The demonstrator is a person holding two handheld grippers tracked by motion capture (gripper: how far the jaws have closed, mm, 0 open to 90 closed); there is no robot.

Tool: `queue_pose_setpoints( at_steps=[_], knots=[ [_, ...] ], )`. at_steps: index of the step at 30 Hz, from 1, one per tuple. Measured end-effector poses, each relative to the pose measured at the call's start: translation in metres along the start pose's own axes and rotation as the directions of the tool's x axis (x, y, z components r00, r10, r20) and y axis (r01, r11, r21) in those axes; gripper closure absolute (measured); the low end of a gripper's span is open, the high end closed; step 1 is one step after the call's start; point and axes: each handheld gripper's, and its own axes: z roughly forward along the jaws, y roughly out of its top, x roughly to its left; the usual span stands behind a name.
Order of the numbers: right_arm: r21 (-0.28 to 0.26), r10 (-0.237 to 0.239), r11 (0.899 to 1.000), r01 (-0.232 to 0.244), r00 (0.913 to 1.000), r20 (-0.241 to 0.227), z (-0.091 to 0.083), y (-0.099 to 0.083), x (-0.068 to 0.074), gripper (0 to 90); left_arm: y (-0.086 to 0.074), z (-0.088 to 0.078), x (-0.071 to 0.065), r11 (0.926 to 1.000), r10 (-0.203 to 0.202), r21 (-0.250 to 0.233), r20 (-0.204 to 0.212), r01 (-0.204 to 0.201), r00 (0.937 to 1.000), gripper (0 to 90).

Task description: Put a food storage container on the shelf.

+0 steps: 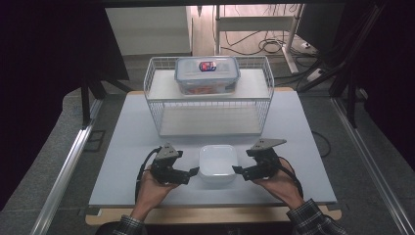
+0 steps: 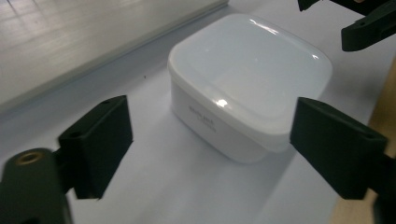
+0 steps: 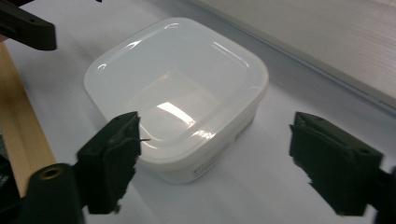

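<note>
A white square tub (image 1: 218,164) with a smooth lid sits near the front middle of the table. My left gripper (image 1: 194,172) lies just to its left, jaws pointing at its side. My right gripper (image 1: 237,170) mirrors it on the other side. In the left gripper view the tub (image 2: 250,84) stands just ahead of the left gripper (image 2: 212,142), whose wide-spread jaws do not touch it. From the right gripper view, the tub (image 3: 180,88) is equally close to the right gripper (image 3: 222,161), which is open and holds nothing.
A white wire rack (image 1: 150,98) stands behind the tub, with a clear clip-lid box (image 1: 207,74) on its top shelf. The pale table board (image 1: 122,147) ends at a wooden strip (image 1: 210,214) near the person. Metal rails run along both sides.
</note>
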Motion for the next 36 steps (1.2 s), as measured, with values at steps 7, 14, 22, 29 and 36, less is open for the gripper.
queue_pose_setpoints(
  at_steps=[7, 14, 22, 29, 36],
  knots=[
    [-0.013, 0.035, 0.999, -0.035, 0.9993, -0.013, 0.01, 0.002, -0.01, 30.7, 0.01, 0.027, -0.001, 0.9988, 0.029, 0.039, 0.003, -0.029, 0.9996, 17.8],
    [0.036, 0.079, 0.996, -0.077, 0.9946, -0.067, 0.027, 0.003, -0.01, 30.6, 0.007, 0.043, 0.006, 0.9955, -0.081, 0.061, 0.14, 0.073, 0.9869, 15.4],
    [0.075, 0.114, 0.992, -0.106, 0.9863, -0.119, 0.024, 0.001, -0.005, 33.0, 0.003, 0.038, 0.002, 0.9909, -0.103, 0.107, 0.213, 0.081, 0.9717, 22.1],
    [0.102, 0.221, 0.973, -0.208, 0.966, -0.134, 0.013, -0.002, -0.008, 55.6, -0.001, 0.022, 0.006, 0.9795, -0.187, 0.119, 0.231, 0.163, 0.9548, 55.1],
    [0.079, 0.284, 0.958, -0.277, 0.953, -0.105, 0.003, -0.003, -0.006, 69.1, -0.002, 0.016, 0.009, 0.9671, -0.252, 0.098, 0.243, 0.235, 0.9367, 68.7]
  ],
)
